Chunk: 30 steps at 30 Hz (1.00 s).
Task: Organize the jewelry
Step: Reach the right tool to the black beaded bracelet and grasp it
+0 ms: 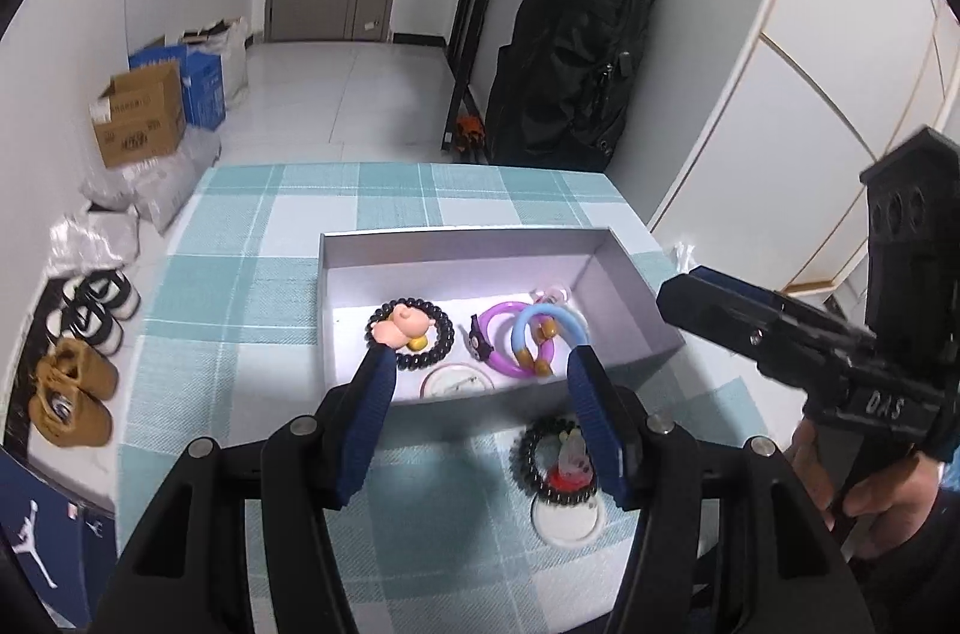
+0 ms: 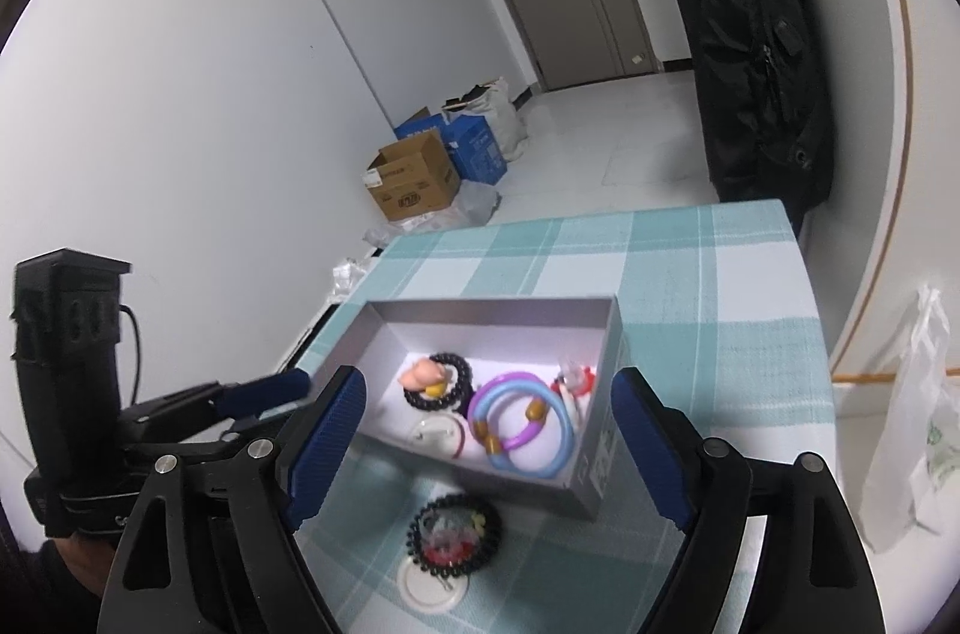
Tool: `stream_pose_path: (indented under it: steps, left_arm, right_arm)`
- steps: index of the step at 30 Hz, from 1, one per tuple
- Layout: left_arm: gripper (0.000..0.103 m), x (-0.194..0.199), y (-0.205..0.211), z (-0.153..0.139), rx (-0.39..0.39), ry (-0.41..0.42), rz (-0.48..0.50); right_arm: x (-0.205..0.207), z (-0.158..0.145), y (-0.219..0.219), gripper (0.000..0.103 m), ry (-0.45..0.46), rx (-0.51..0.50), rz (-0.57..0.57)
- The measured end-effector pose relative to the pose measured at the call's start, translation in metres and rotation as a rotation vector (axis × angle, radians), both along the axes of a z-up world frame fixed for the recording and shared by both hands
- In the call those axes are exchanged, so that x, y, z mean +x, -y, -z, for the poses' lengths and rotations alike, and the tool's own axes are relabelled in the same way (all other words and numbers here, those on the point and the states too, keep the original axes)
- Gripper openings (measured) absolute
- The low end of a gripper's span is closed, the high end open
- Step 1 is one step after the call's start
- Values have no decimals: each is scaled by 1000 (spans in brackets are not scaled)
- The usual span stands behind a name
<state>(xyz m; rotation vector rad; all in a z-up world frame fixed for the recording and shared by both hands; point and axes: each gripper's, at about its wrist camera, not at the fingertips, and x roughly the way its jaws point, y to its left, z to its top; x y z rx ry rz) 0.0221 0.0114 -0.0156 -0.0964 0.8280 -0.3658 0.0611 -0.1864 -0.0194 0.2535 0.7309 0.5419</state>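
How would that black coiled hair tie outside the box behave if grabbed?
The hair tie is coiled like a phone cord, so probably springy and stretchy. It looks light. It overlaps a white disc, which might shift when it's lifted.

Open right claw over grey box of bracelets

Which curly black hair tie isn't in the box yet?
The black coil tie with the red charm, lying on the checked tablecloth in front of the white box. The other one, with a peach charm, already sits inside.
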Motion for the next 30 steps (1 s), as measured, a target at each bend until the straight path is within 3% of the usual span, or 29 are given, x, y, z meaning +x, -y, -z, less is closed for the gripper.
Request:
stream_pose_path:
  steps: [4, 9, 14, 30]
  left_arm:
    - [68, -11, 0, 4, 25, -3, -5]
    - [68, -16, 1, 14, 57, -47, -22]
    - [68, -15, -9, 33, 85, -150, -88]
    - [69, -18, -30, 43, 75, -204, -175]
  right_arm:
    - [-10, -1, 3, 88, 4, -2, 1]
    - [-22, 2, 1, 92, -8, -28, -10]
    - [-29, 12, -7, 92, -38, -79, -44]
    - [-26, 59, -47, 91, -139, -216, -149]
